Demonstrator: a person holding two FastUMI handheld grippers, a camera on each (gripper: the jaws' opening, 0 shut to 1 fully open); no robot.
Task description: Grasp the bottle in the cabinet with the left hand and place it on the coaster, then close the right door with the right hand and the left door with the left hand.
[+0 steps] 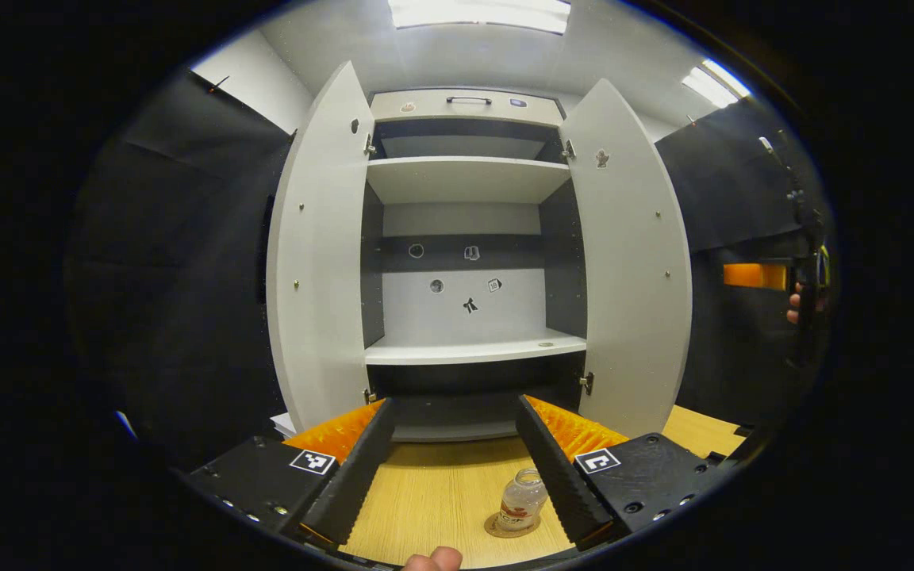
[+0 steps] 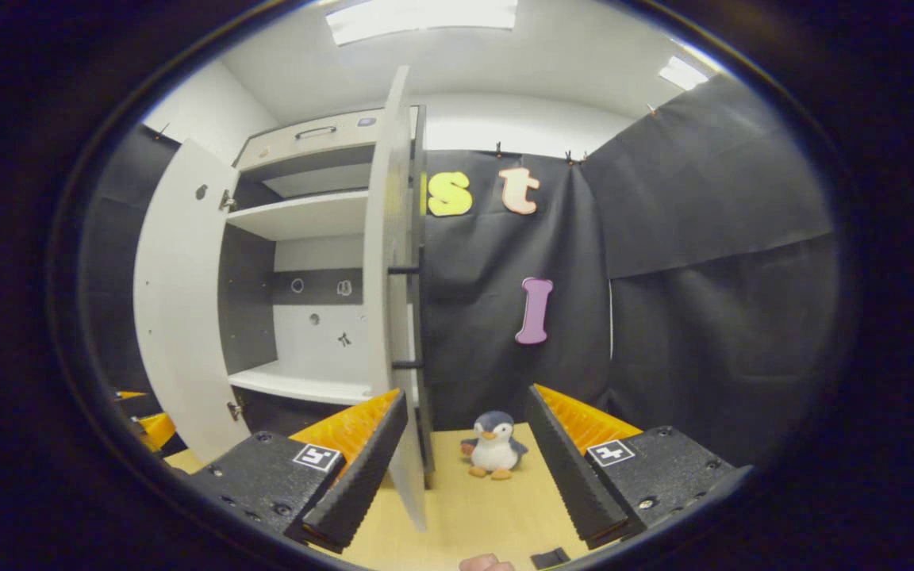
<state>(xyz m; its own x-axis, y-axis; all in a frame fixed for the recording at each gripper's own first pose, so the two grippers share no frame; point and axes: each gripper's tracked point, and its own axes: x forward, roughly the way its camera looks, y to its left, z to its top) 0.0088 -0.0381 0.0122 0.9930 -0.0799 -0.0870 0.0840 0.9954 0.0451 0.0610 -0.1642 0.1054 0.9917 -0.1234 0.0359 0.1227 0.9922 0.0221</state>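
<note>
Wooden table [image 1: 441,492] carries the bottle [image 1: 522,501], upright on its coaster [image 1: 509,528], just beside one finger of my left gripper [image 1: 454,452], which is spread wide and empty before the cabinet [image 1: 465,238] with both doors swung out. My right gripper [image 2: 465,452], also spread, faces the right door [image 2: 390,301] edge-on, with a toy penguin [image 2: 494,455] beyond.

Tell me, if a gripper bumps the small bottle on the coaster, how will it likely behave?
The bottle looks clear and mostly empty, so probably light and easily knocked over. Its round body would likely roll once down. It stands on a small coaster, so a push might slide it off.
</note>
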